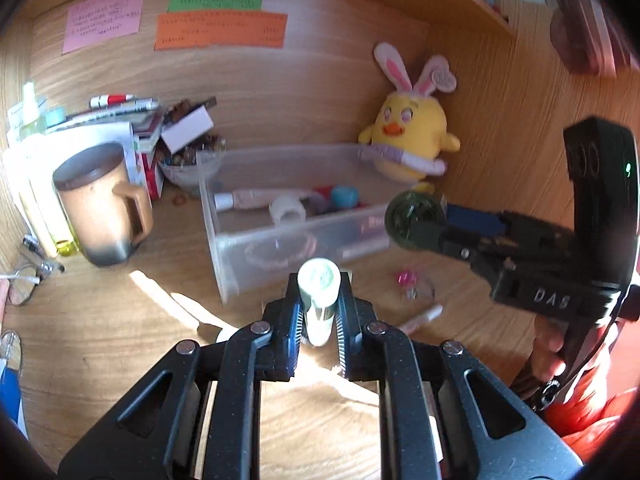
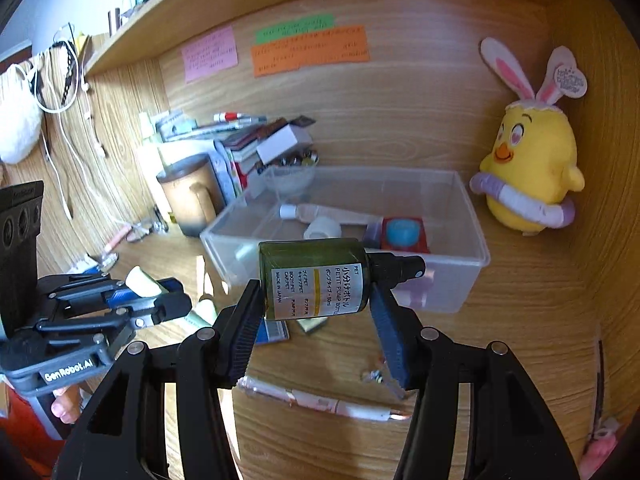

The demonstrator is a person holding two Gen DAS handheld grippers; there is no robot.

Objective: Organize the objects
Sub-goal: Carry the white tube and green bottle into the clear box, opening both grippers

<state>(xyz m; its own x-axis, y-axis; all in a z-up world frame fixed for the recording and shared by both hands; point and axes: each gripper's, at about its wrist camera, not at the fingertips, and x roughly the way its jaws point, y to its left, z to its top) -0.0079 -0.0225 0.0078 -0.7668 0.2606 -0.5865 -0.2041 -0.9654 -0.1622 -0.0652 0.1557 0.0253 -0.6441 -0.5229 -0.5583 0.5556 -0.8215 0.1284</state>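
While the left claw (image 1: 319, 312) is clamped on a pale green tube (image 1: 319, 292), holding it upright just in front of the clear plastic bin (image 1: 256, 240), the right claw (image 2: 320, 300) is clamped on a dark green pump bottle (image 2: 316, 280), which lies sideways between its fingers with the black pump head pointing right. In the right wrist view that bottle hangs in front of the bin's near wall, above the worktop (image 2: 520, 340); in the left wrist view it sits at the bin's right end, over the rim.

Inside the bin lie a pinkish tube (image 2: 320, 214) with a white cap, a white roll-shaped item (image 2: 322, 229) and a blue-lidded thing (image 2: 402, 232) on a red base. On the worktop in front of the bin rests a pink-and-white pen (image 2: 320, 400), with a small pink clip (image 1: 406, 278) near it. Left of the bin stands a brown mug (image 1: 100, 204), with a pile of books and pens (image 1: 120, 116) behind it. Right of the bin, against the back panel, sits a yellow chick plush (image 2: 528, 168) with rabbit ears. Above the bin, pink, green and orange notes (image 1: 220, 30) are stuck to the panel.
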